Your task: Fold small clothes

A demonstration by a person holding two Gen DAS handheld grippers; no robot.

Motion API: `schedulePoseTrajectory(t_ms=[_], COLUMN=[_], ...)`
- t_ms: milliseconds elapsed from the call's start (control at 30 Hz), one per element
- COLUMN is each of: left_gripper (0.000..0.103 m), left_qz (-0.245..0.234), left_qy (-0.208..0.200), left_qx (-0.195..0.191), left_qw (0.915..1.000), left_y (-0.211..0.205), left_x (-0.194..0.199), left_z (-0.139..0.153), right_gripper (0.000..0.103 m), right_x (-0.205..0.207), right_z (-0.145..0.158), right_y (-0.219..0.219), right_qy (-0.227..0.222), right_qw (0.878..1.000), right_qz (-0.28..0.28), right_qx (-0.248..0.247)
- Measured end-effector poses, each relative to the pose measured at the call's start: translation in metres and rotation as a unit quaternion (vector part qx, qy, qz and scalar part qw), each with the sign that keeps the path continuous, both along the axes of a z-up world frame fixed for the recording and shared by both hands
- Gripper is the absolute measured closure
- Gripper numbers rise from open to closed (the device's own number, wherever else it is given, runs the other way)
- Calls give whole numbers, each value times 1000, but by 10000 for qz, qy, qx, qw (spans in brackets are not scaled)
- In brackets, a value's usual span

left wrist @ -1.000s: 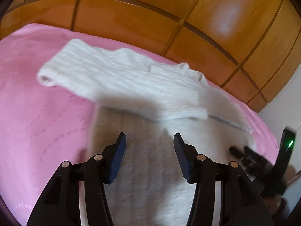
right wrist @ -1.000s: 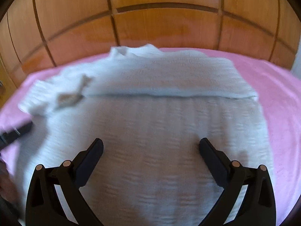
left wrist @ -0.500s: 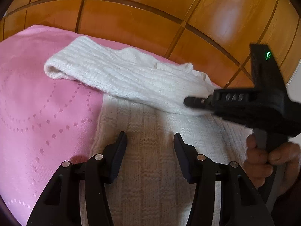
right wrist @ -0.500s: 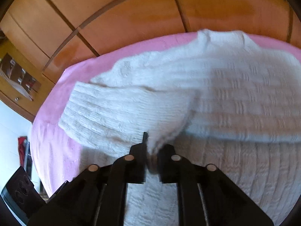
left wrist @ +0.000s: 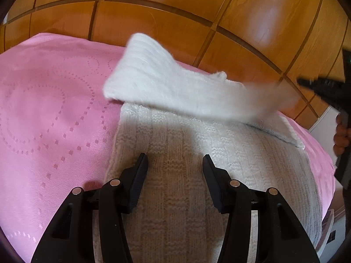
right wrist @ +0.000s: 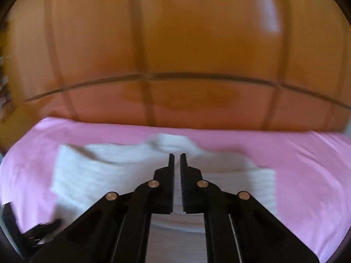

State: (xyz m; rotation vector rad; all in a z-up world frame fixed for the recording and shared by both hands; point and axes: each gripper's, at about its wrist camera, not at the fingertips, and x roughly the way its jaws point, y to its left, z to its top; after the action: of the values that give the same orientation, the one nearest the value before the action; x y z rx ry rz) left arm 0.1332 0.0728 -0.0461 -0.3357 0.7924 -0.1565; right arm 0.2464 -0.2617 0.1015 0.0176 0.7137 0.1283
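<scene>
A white knitted sweater [left wrist: 197, 153] lies on a pink bedspread [left wrist: 48, 118]. My left gripper [left wrist: 174, 162] is open and empty, low over the sweater's body near its left edge. One sleeve [left wrist: 175, 83] is lifted and stretched to the right across the sweater, blurred at its far end by my right gripper [left wrist: 307, 84]. In the right wrist view my right gripper [right wrist: 177, 155] is nearly shut, high over the sweater [right wrist: 109, 171]. Cloth between its jaws does not show clearly there.
A wooden panelled headboard [left wrist: 175, 15] rises behind the bed. The pink bedspread [right wrist: 307, 175] extends on both sides of the sweater. The person's hand [left wrist: 341, 140] holds the right gripper at the right edge of the left wrist view.
My right gripper closed on the left sleeve and has pulled it up and to the right across the sweater. The left gripper has stayed open over the body.
</scene>
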Motion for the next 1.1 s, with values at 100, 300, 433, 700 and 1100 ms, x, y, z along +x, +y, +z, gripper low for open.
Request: schedulePoseTrajectory(t_ms=[100, 300, 433, 700, 1100], left_gripper=[44, 34, 34, 26, 26], left_qz=[-100, -204, -206, -439, 175], left_qy=[55, 171, 141, 122, 10], left_qx=[57, 246, 333, -274, -950], left_qw=[9999, 9993, 9991, 9986, 9953], left_y=[-3, -11, -14, -14, 15], left_x=[2, 8, 6, 16, 104], left_z=[2, 7, 4, 17, 28], right_gripper=[102, 53, 45, 92, 93], right_x=[10, 4, 0, 26, 12], right_z=[-23, -64, -71, -102, 26], right_y=[-41, -88, -74, 26, -9], right_qy=[325, 942, 941, 1540, -276], right_qw=[9978, 9828, 9750, 9845, 9980], right_qz=[-568, -759, -423, 255, -224], right_qx=[134, 1397, 1969, 802, 520])
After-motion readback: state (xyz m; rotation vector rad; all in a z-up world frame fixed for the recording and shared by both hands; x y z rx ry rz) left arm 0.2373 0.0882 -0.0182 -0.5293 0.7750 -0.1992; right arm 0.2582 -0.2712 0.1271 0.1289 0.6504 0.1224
